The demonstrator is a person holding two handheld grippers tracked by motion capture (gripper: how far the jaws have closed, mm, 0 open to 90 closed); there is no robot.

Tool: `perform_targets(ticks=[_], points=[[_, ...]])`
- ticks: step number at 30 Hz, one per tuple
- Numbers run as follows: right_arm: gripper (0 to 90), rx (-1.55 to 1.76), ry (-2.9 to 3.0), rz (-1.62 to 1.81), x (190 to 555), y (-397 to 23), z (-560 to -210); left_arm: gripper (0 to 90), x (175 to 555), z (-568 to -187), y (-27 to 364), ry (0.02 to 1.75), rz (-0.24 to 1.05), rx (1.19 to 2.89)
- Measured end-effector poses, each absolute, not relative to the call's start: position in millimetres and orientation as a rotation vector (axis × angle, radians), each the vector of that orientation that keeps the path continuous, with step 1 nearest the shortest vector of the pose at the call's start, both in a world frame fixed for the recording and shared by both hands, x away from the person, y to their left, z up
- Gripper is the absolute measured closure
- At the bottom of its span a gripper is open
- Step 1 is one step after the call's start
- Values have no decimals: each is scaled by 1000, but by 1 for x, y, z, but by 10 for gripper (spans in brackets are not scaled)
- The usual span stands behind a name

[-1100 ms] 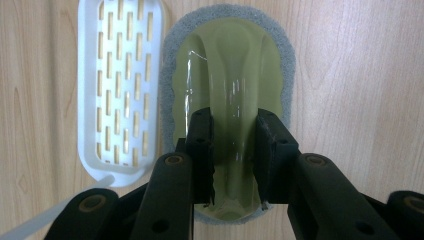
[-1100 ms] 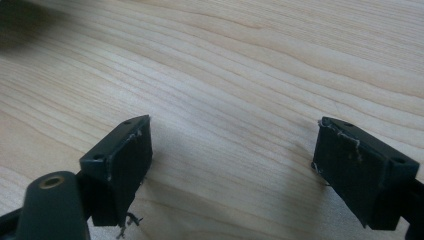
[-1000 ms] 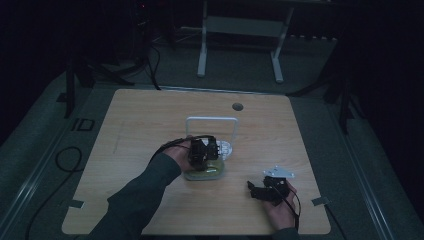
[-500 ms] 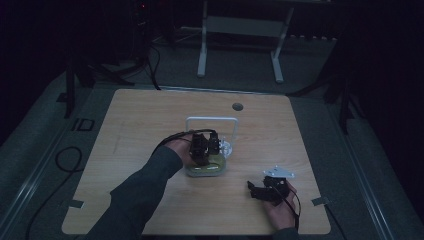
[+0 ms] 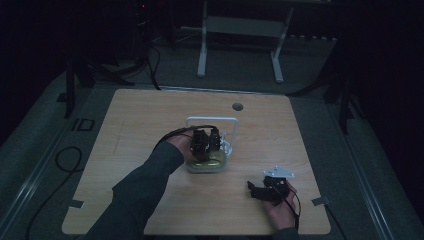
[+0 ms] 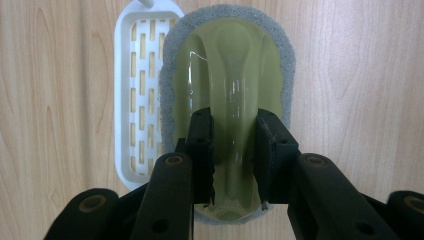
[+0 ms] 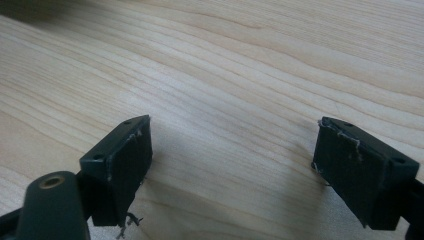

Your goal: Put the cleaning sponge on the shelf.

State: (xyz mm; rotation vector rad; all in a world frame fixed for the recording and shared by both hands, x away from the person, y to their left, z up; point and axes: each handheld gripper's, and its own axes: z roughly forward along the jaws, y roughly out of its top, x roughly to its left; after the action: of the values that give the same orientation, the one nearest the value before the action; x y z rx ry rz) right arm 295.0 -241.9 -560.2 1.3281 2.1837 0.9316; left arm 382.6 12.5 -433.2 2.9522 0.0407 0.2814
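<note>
My left tool [image 6: 234, 150] is narrowed onto the raised central ridge of the green-handled scrubber [image 6: 227, 75], one jaw pressed against each flank of the ridge. In the high view this tool [image 5: 204, 142] sits over the scrubber [image 5: 206, 165] near the middle of the table [image 5: 150, 120].

The scrubber's grey foam rim overlaps the right-hand portion of the white slotted tray [image 6: 131, 100] in the left gripper view, covering part of its slots. In the high view the scrubber lies just in front of a white wire frame [image 5: 212, 121], close to it.

My right tool [image 7: 232, 170] has its jaws set wide apart with bare wood grain between them; it holds nothing. I cannot tell whether the jaw tips touch the surface. In the high view this tool [image 5: 265, 190] lies near the front right corner of the table, well apart from the scrubber.

Open room: bare table surface extends to the left, to the far edge around a round grommet hole [image 5: 237, 106], and between the two tools. The front edge lies near my right hand [image 5: 280, 210].
</note>
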Motion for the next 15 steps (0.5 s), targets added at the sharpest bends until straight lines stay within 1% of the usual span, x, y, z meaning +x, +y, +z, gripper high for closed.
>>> perform_targets(ticks=[8, 15], points=[[153, 1328, 2184, 932, 295, -242, -560, 718, 388, -436, 14, 51, 264, 2948], [153, 1328, 2184, 932, 295, -242, -560, 718, 391, -432, 10, 19, 281, 2950]])
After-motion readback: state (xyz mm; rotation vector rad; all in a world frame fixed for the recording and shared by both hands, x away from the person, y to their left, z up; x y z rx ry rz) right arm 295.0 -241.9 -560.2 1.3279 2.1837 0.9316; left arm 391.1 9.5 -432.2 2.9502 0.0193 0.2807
